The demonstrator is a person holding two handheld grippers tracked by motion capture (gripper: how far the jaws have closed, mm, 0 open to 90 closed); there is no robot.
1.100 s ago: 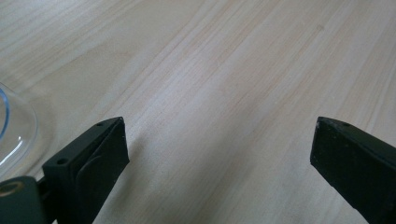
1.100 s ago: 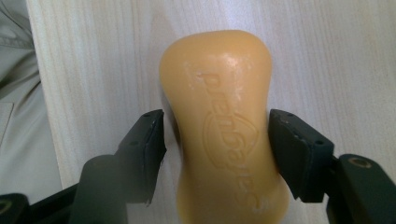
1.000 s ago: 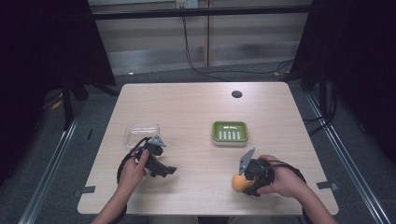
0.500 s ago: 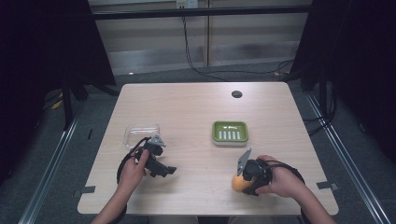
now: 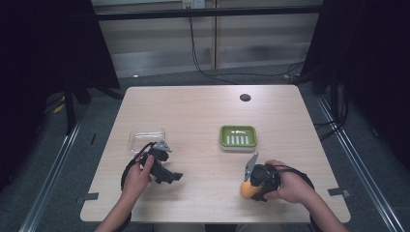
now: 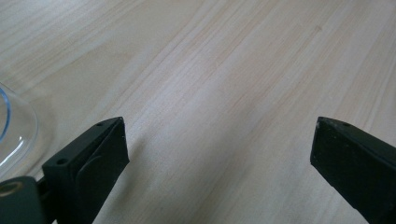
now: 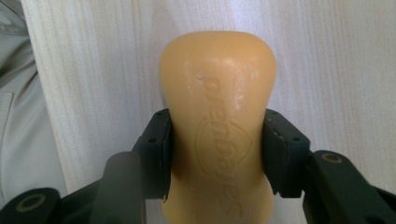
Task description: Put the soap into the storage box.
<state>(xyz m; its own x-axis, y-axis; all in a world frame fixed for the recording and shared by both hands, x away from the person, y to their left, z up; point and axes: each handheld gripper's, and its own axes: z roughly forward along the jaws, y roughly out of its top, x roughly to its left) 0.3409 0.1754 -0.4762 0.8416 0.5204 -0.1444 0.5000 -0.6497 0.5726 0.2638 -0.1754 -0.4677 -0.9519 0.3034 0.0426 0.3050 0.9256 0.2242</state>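
Our right claw (image 7: 215,154) is clamped on the orange soap bar (image 7: 217,126), its two black jaws pressing the bar's narrow waist from either side; they have just been closing in on it, with the bar between them. In the right gripper view we see the soap's rounded end pointing away from us over the pale wood, and embossed lettering running along its face. A strip of grey cloth shows along the left edge of that view.

From the high view, we find the right claw (image 5: 252,181) and the soap (image 5: 247,190) near the front right part of the tabletop (image 5: 203,111), with our right hand (image 5: 290,186) wrapped around the tool's body. The green soap dish (image 5: 238,137) sits farther back, apart from the soap, with its slotted floor bare.

Our left claw (image 6: 219,140) stands wide open with nothing between its jaws, just above the bare wood. In the high view it (image 5: 169,175) lies near the front left, held by our left hand (image 5: 138,176). A clear plastic container (image 5: 146,138) rests just behind it, and its curved rim (image 6: 11,126) shows at the left edge of the left gripper view. A small dark round hole (image 5: 245,97) marks the tabletop's far side.
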